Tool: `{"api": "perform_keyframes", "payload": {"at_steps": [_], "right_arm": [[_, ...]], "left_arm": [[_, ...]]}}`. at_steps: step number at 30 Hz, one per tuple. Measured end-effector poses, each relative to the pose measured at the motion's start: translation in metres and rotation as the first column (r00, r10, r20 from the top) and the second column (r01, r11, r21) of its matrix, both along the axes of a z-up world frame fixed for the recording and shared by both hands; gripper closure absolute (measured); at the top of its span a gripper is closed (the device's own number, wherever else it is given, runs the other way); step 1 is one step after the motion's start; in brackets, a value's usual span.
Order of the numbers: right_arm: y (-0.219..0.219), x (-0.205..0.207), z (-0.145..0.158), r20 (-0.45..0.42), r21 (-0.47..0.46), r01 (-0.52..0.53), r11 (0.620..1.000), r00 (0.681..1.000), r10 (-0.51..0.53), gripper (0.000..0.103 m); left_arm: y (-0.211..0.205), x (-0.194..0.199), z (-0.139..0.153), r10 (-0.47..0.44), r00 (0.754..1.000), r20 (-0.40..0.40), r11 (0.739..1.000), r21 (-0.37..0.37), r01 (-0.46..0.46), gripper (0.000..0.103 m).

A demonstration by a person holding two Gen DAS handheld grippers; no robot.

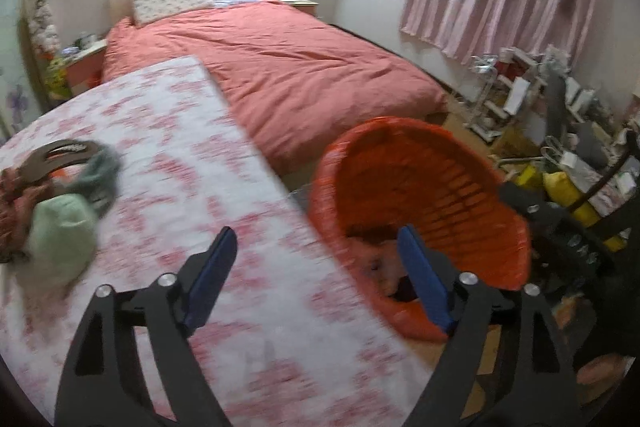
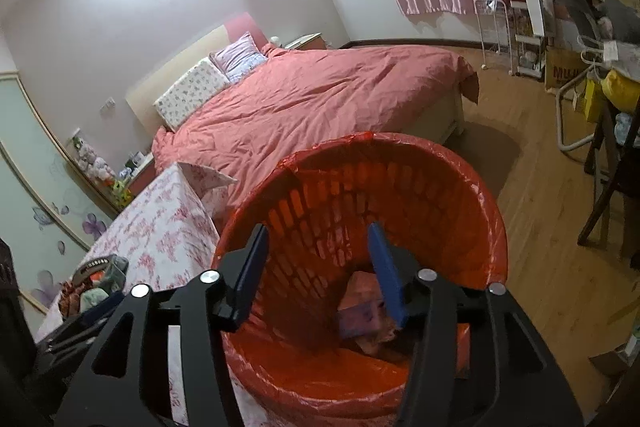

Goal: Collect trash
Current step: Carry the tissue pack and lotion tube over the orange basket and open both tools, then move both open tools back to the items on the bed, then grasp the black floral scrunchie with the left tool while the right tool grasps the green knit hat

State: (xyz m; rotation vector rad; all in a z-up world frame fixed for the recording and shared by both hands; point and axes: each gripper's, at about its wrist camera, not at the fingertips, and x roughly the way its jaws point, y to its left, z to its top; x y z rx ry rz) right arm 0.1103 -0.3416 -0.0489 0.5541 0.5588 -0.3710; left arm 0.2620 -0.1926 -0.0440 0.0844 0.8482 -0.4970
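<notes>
An orange slatted trash basket (image 1: 432,163) lined with a red bag stands on the floor by the table's right edge; it also fills the right wrist view (image 2: 400,179). Crumpled pink trash (image 2: 362,311) lies at its bottom. My left gripper (image 1: 318,239) is open and empty, over the table edge beside the basket. My right gripper (image 2: 318,239) is open and empty, held over the basket's mouth. A pale green crumpled item (image 1: 64,227) lies on the floral tablecloth (image 1: 208,155) at the left, among other clutter.
A bed with a pink duvet (image 1: 288,67) stands behind the table. A brown hand fan and grey-green cloth (image 1: 80,163) lie by the green item. Cluttered shelves and a rack (image 2: 560,11) line the right wall under striped curtains. Wooden floor (image 2: 540,227) lies right of the basket.
</notes>
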Motion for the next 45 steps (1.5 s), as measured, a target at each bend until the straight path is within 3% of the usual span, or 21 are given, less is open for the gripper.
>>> {"api": "perform_keyframes", "payload": {"at_steps": [13, 16, 20, 24, 26, 34, 36, 38, 41, 45], "right_arm": [[0.060, 0.014, 0.008, -0.050, -0.102, -0.133, 0.986, 0.990, 0.128, 0.033], [0.077, 0.017, 0.008, -0.063, -0.122, -0.163, 0.979, 0.986, 0.156, 0.031], [0.101, 0.021, 0.007, -0.081, -0.153, -0.196, 0.969, 0.979, 0.185, 0.030], [0.122, 0.025, 0.008, -0.100, -0.168, -0.239, 0.957, 0.969, 0.224, 0.029], [0.128, 0.026, 0.008, -0.111, -0.168, -0.260, 0.951, 0.963, 0.244, 0.029], [0.157, 0.032, 0.008, -0.152, -0.191, -0.325, 0.926, 0.942, 0.299, 0.029], [0.162, 0.033, 0.008, -0.160, -0.193, -0.334, 0.923, 0.939, 0.306, 0.029], [0.167, 0.033, 0.008, -0.165, -0.196, -0.344, 0.918, 0.934, 0.315, 0.029], [0.172, 0.036, 0.006, -0.168, -0.198, -0.358, 0.913, 0.930, 0.328, 0.029], [0.182, 0.039, 0.005, -0.168, -0.191, -0.378, 0.906, 0.922, 0.349, 0.029]], "left_arm": [[0.135, -0.016, 0.006, 0.198, 0.979, 0.048, 0.978, 0.060, -0.201, 0.019], [0.173, -0.017, 0.007, 0.265, 0.962, 0.074, 0.960, 0.075, -0.270, 0.018], [0.228, -0.009, 0.009, 0.388, 0.917, 0.091, 0.916, 0.073, -0.395, 0.019], [0.273, 0.007, 0.010, 0.481, 0.870, 0.109, 0.874, 0.016, -0.485, 0.021], [0.282, 0.020, 0.008, 0.499, 0.861, 0.097, 0.864, 0.021, -0.503, 0.029], [0.279, 0.067, -0.014, 0.489, 0.872, 0.018, 0.871, 0.046, -0.489, 0.048], [0.280, 0.075, -0.022, 0.484, 0.875, -0.007, 0.874, 0.047, -0.483, 0.063], [0.284, 0.079, -0.027, 0.478, 0.878, -0.034, 0.878, 0.022, -0.477, 0.088], [0.290, 0.072, -0.026, 0.484, 0.875, -0.021, 0.875, 0.018, -0.484, 0.094], [0.309, 0.054, -0.020, 0.508, 0.861, 0.023, 0.861, 0.029, -0.508, 0.095]]}}
